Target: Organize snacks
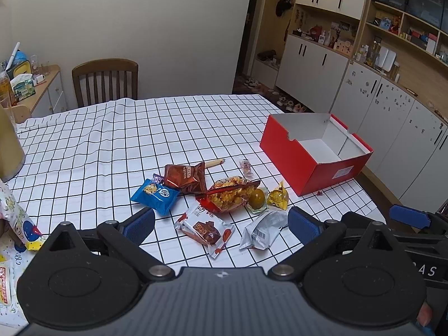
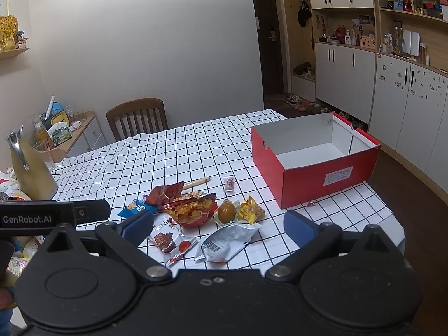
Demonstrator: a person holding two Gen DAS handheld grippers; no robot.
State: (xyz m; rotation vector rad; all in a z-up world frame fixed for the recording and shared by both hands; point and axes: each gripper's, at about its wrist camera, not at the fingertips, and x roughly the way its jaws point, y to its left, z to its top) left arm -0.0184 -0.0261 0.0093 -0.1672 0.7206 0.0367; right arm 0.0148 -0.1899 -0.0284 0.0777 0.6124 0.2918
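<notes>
Both grippers hover low over the near edge of the desk (image 1: 117, 140), and neither holds anything: the left gripper (image 1: 221, 224) has its jaws spread wide, and the right gripper (image 2: 218, 225) likewise has its jaws well apart. The snacks lie in a loose heap straight ahead at 12 o'clock of both cameras, on the checked cloth. The red box (image 2: 316, 179), open and seemingly bare inside, stands at about 2 o'clock of the heap, well apart from it.

The step in hand looks like the first pick, with nothing yet in the box. The silver packet (image 2: 226, 242) and the chocolate wafer packet (image 2: 170, 242) lie nearest and free of the rest, so they are the sensible ones to start with. For the right gripper, the silver packet sits between its jaws already; I would come down on the puffed middle rather than the flat sealed edge, since a flat foil edge will likely slip. The left gripper could take the wafer packet across its narrow width.

The orange snack bag (image 1: 231, 194) overlaps the brown packet (image 1: 186, 177) and touches the round green sweet (image 1: 257, 198), with the yellow wrapped sweet (image 1: 278, 197) just beside; lifting it early may drag those along. The blue biscuit packet (image 1: 155, 194) at 10 o'clock lies partly under the brown one, so leave it for later.
</notes>
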